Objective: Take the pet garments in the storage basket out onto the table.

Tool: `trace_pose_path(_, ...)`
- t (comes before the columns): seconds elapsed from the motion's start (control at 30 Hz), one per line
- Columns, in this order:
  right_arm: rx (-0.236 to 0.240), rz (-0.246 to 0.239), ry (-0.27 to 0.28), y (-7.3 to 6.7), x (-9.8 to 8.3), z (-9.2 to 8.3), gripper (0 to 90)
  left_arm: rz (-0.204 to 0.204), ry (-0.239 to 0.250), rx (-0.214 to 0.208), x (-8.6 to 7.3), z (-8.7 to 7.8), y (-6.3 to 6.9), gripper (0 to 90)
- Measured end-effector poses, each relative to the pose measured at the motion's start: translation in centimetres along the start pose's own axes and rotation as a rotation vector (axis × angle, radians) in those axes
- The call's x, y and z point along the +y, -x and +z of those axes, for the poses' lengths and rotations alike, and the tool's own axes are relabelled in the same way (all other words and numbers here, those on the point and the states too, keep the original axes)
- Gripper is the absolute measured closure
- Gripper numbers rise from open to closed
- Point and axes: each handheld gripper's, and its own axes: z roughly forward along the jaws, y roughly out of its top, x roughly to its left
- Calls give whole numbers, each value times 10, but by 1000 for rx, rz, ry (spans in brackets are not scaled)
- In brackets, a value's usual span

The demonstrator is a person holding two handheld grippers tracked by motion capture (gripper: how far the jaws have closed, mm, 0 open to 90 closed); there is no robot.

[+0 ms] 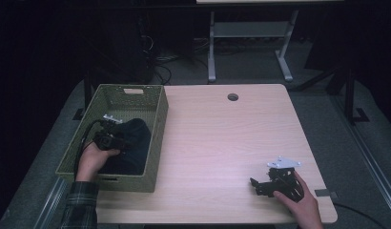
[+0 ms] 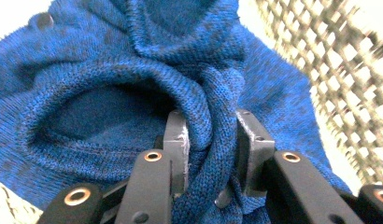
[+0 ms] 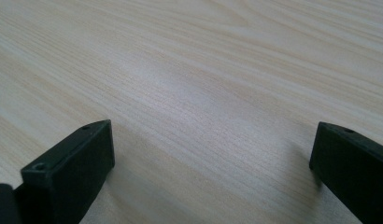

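Observation:
A blue knitted garment [image 2: 110, 70] lies bunched inside the olive woven basket [image 1: 158, 129] at the table's left; in the high view it looks dark [image 1: 136, 145]. My left gripper [image 2: 211, 128] is down in the basket, shut on a raised fold of the knit, with cloth pinched between both pads [image 2: 179, 137]. From above, the left gripper [image 1: 118, 137] sits at the garment's left side, held by a hand in a plaid sleeve. My right gripper [image 1: 254, 183] rests on the table near the front right corner, pointing left, and its jaws stand wide open [image 3: 213, 149] over bare wood.
The light wooden table [image 1: 222, 138] has a round cable hole [image 1: 232, 97] near its far edge. The basket's lattice wall [image 2: 339, 70] rises close to the right of the left gripper. A metal desk frame [image 1: 251, 43] and cables lie on the dark floor beyond.

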Motion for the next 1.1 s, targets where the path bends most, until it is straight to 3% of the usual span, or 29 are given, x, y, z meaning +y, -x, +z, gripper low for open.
trace_pose_path(0.23,0,0,1,0,0,0,0,-33,167,-26,1,-21,-3,710)
trace_pose_path(0.37,0,0,0,0,0,0,0,-32,232,-29,2,-32,-3,714)
trace_pose_path(0.43,0,0,1,0,0,0,0,-27,291,-45,3,-42,-2,715)
trace_pose_path(0.53,0,0,1,0,0,0,0,-28,328,-52,4,-48,0,716)
trace_pose_path(0.83,1,-3,0,0,0,0,0,18,462,-70,11,-76,6,719)
trace_pose_path(1.1,1,2,-1,0,0,0,0,39,523,-102,16,-90,13,720)
